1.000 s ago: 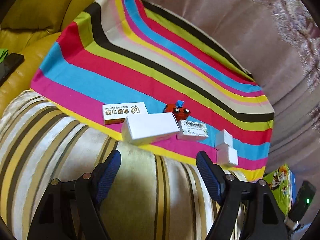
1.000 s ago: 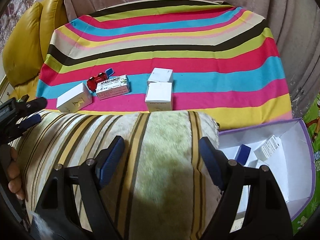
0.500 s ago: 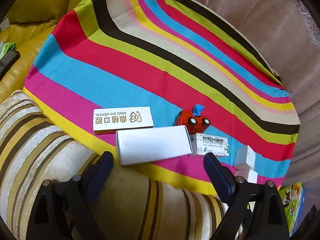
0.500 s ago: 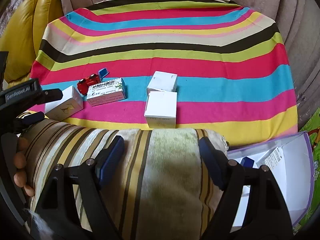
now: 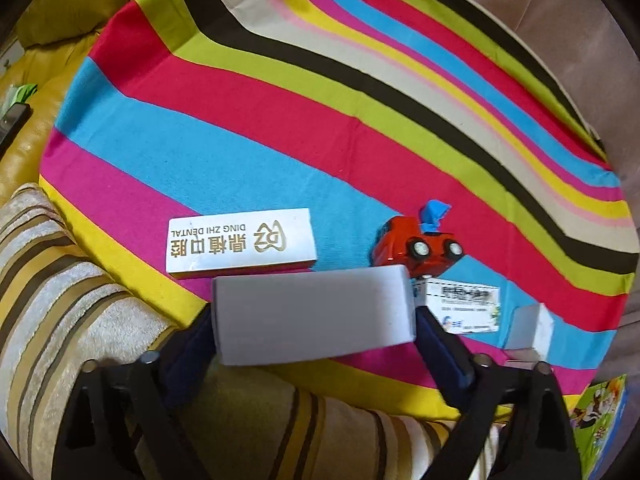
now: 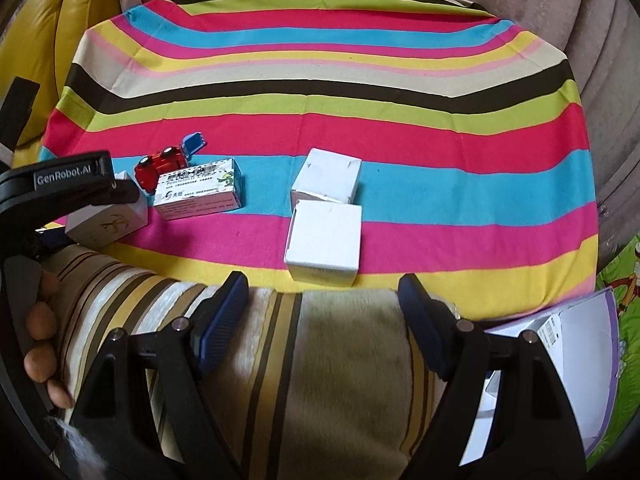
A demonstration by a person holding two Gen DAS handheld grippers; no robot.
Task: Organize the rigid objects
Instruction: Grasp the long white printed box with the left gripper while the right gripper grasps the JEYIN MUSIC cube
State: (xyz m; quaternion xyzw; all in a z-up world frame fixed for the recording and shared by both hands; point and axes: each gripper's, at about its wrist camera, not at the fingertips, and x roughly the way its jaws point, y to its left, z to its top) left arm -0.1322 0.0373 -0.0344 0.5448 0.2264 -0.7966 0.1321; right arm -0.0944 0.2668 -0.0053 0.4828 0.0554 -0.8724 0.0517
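Left tool has dropped over the plain white box, jaws just widened and straddling it ungripped, so pickup is next; right tool hangs open, empty.

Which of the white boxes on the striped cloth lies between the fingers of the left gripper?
The plain long white box lies between the left gripper fingers. The gold-lettered dental box lies beyond it; the two square boxes lie farther right.
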